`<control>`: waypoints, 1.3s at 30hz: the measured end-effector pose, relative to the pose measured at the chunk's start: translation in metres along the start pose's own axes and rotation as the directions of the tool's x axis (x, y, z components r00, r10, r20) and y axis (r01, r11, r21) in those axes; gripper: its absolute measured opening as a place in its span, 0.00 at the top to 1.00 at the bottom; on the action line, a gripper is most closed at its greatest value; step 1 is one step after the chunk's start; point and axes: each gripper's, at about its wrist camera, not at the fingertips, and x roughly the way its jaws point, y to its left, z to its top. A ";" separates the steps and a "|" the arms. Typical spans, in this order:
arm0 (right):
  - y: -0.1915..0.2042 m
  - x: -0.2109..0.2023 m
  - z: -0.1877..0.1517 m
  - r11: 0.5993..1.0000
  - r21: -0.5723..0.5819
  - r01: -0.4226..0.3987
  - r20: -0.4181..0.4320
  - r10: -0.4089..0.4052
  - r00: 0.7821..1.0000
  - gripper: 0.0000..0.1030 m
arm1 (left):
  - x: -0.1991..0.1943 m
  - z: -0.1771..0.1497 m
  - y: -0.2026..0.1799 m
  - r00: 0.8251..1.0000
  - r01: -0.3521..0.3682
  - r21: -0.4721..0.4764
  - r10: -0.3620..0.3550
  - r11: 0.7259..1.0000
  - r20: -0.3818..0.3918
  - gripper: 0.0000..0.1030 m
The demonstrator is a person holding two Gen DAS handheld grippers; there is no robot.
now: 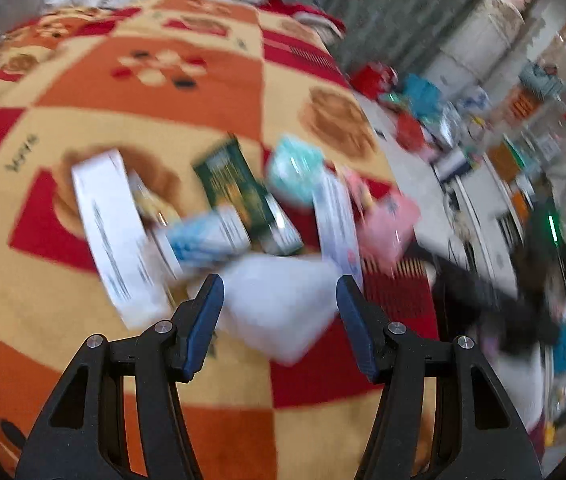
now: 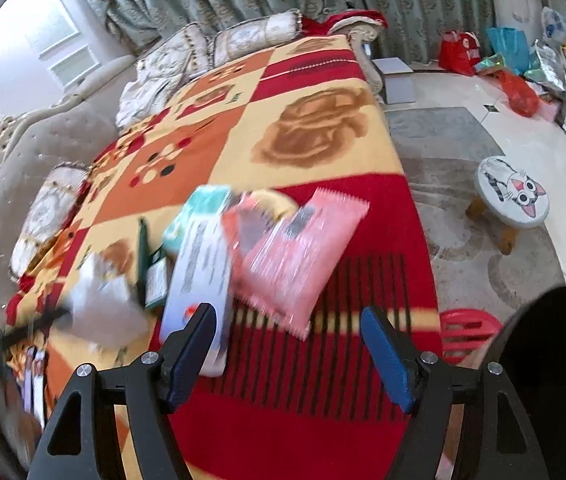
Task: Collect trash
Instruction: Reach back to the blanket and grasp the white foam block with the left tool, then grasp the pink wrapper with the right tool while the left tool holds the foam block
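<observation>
Trash pile sits mid-bed (image 2: 315, 92). Left tool (image 1: 281, 284) spread, empty, white wad (image 1: 279, 304) directly ahead between its tips. Right tool (image 2: 287, 316) spread, empty; pink wrapper (image 2: 299, 256) just beyond, long axis diagonal. Left tool looks nearer.

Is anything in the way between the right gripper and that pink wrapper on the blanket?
Nothing visible. The right gripper is open over bare blanket, and the pink wrapper lies just ahead, its near edge uncovered. A long white packet lies alongside it, at the left finger.
</observation>
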 end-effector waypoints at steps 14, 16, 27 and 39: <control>0.006 0.055 0.021 0.998 0.022 0.055 -0.021 -0.055 0.998 0.29 | -0.003 -0.043 0.008 0.998 -0.059 -0.026 0.058 0.998 -0.015 0.44; 0.006 0.050 0.018 0.999 -0.014 0.050 -0.001 -0.050 0.999 0.31 | -0.005 -0.043 0.008 0.998 -0.061 -0.035 0.061 0.997 -0.008 0.44; -0.017 0.002 -0.010 0.996 -0.089 -0.032 0.011 0.033 0.999 0.61 | 0.021 -0.035 0.000 0.997 -0.074 -0.094 0.074 0.993 -0.004 0.44; -0.021 -0.025 -0.060 0.988 -0.065 -0.139 -0.045 0.136 0.990 0.61 | 0.057 -0.033 -0.018 0.971 -0.238 -0.068 0.238 0.969 -0.002 0.21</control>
